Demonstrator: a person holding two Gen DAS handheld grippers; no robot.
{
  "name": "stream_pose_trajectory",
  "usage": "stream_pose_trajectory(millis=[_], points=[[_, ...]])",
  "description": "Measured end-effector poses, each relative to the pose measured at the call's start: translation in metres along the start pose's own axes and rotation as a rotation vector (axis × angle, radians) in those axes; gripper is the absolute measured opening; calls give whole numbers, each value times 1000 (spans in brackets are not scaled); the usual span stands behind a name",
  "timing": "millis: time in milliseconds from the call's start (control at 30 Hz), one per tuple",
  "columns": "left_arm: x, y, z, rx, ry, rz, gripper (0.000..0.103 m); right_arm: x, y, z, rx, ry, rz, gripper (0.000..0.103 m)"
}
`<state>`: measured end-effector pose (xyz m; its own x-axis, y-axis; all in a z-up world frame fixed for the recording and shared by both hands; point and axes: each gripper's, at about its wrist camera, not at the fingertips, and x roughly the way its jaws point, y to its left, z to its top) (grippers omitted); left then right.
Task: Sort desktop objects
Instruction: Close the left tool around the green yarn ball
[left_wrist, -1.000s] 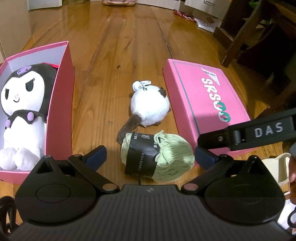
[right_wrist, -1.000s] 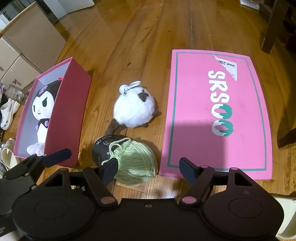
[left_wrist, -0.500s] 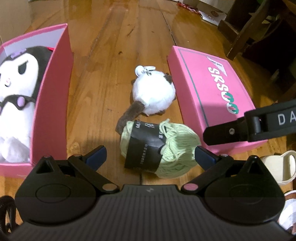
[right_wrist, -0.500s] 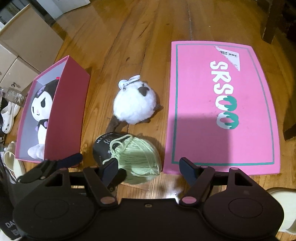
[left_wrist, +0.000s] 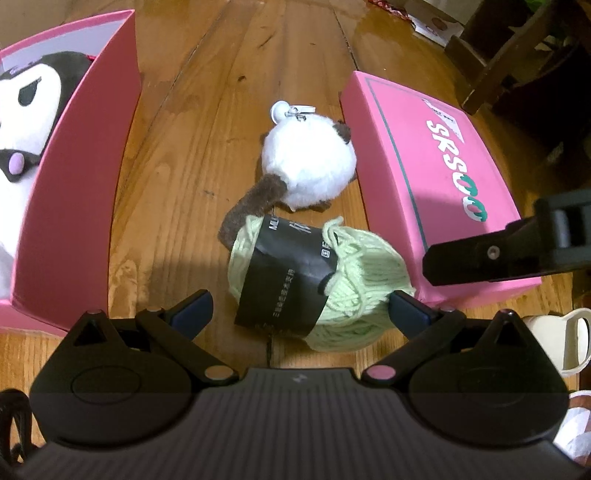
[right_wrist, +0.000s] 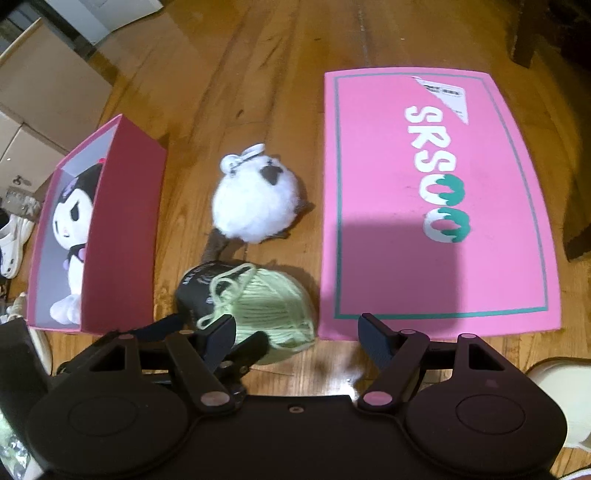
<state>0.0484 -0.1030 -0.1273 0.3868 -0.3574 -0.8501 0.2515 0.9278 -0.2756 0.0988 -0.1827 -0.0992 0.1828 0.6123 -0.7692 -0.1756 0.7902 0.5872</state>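
Both grippers' jaws wide apart, glossy wooden floor (left_wrist: 207, 122), pink lid (right_wrist: 436, 206), dark furniture legs (left_wrist: 495, 66)

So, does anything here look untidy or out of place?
Yes. The green yarn ball has a loose strand pulled out over its black label. The white plush keychain lies on the wooden floor, outside the open pink box.

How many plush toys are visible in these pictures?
2: the black-and-white plush lies inside the open pink box; the white fluffy plush lies on the floor beyond the green yarn.
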Motion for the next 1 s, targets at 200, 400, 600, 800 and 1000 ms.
stream_pose_trajectory(millis=[200,400,600,800,1000], points=[[6,0,1,13,12,-35,103,6,7,-4,-51,15,-33,79],[15,-4,-3,18,14,-48,103,10,11,-7,-100,10,-51,79],[22,-5,-5,11,24,-40,103,13,15,-7,-128,13,-88,79],[27,-1,-6,-20,26,-60,103,12,9,-6,-100,2,-98,79],[30,3,-6,-42,15,-81,103,6,-5,-2,-22,-38,-134,79]])
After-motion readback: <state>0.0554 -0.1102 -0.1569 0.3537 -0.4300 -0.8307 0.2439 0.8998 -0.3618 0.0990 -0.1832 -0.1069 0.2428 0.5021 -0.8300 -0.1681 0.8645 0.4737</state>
